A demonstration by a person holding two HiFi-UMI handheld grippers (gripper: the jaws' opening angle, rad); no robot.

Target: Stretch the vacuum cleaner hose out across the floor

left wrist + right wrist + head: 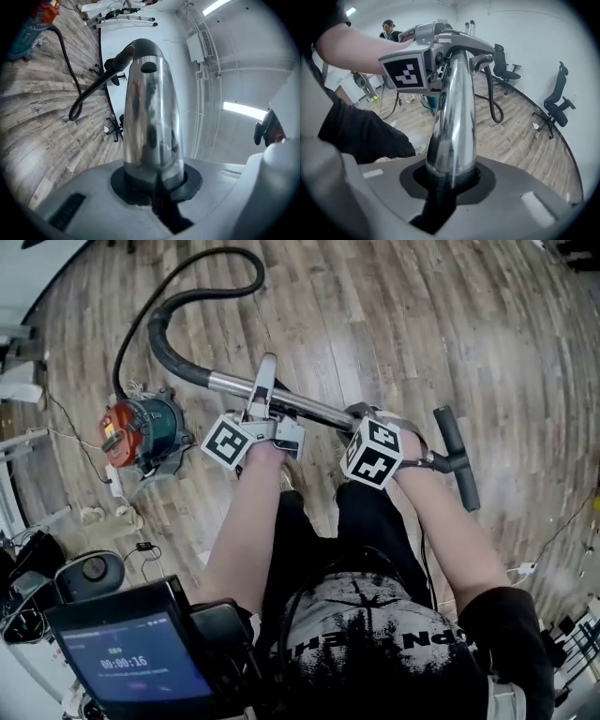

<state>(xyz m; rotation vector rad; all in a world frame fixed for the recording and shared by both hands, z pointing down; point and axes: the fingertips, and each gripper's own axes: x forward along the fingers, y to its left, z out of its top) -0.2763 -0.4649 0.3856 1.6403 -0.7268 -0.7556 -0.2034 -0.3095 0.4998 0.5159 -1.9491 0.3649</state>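
Two claws are gripping one chrome wand [314, 410]. The left claw [154, 182] is closing narrowly around the tube near the end where the black hose [192, 282] joins it. The right claw [449, 180] is pinching the same tube further along, towards the black T-shaped end piece [457, 457]. Both sets of jaws are pressing on the metal with only a small gap between them.

From the head view we are holding the wand crosswise in front of us, seemingly clear of the wooden floor [422, 324]. Beyond the left claw the hose is bending back in a wide loop and running down to the red and teal canister vacuum cleaner [141, 430], which is standing to our left.

We are judging that the stretching itself is not yet done, since the hose is lying curled. The next move is calling for carrying the wand away from the canister until the loop pulls straight. Both grips need to stay firm, and the pull gentle enough that the canister is not dragging along.
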